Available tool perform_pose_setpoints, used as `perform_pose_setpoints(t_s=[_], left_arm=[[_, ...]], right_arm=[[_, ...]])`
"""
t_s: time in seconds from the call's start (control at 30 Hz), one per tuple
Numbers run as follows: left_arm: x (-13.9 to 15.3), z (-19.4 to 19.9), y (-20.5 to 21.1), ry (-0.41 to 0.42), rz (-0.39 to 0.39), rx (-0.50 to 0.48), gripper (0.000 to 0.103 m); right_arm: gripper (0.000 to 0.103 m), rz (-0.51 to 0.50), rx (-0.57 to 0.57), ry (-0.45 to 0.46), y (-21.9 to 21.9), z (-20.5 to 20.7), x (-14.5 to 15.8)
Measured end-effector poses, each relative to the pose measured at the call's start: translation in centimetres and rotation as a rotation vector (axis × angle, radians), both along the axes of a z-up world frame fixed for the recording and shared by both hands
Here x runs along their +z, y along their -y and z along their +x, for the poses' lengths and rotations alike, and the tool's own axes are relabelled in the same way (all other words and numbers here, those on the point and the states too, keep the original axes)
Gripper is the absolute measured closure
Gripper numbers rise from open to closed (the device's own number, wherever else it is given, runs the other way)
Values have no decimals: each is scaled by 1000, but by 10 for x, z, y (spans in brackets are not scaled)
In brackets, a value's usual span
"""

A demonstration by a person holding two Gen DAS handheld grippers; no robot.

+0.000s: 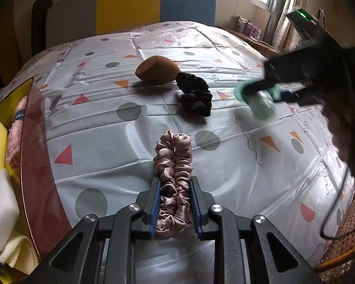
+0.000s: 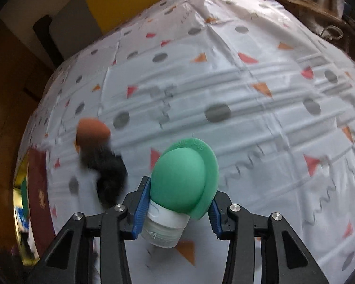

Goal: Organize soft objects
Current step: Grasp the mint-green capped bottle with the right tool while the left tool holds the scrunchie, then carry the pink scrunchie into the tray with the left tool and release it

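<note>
Left wrist view is showing the left fingers [image 1: 175, 203] pinching a pink scrunchie [image 1: 174, 177] tight, lying on the surface [image 1: 224, 184]. Right fingers [image 2: 177, 215] are gripping a green bottle [image 2: 181, 184]; its flange overhangs the right finger, so squeezing low on the cap should steady it. Farther off, a black scrunchie [image 1: 195, 94] is touching a brown sponge [image 1: 157, 68]. Far left, a yellow bin [image 1: 2, 108] is holding sponges; carrying both there looks sensible.
</note>
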State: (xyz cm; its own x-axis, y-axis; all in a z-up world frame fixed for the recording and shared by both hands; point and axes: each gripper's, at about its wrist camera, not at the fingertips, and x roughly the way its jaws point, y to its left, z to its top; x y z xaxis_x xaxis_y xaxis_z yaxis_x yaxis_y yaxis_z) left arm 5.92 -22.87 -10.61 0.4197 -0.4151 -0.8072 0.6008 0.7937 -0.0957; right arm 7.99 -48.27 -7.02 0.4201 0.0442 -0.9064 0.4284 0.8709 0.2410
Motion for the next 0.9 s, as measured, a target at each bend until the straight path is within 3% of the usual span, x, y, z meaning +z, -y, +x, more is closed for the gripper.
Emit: perform_pose_setpoints(t_s=[0.07,0.33,0.7,0.9], left_arm=[[0,-2,3,11,15,-2,80],[11,-6,4,-18,25,-11,85],[82,-40,-16,107,-60,-15,85],[107,-43,-37,139,-84,23,85]], right_arm=[[57,-19,-1,-28,2,-9,-13],[56,12,-6,19,8,-14,-17],[56,-26,30,15,1,-14,-18],[56,-26,29,16,3,-14,-18]])
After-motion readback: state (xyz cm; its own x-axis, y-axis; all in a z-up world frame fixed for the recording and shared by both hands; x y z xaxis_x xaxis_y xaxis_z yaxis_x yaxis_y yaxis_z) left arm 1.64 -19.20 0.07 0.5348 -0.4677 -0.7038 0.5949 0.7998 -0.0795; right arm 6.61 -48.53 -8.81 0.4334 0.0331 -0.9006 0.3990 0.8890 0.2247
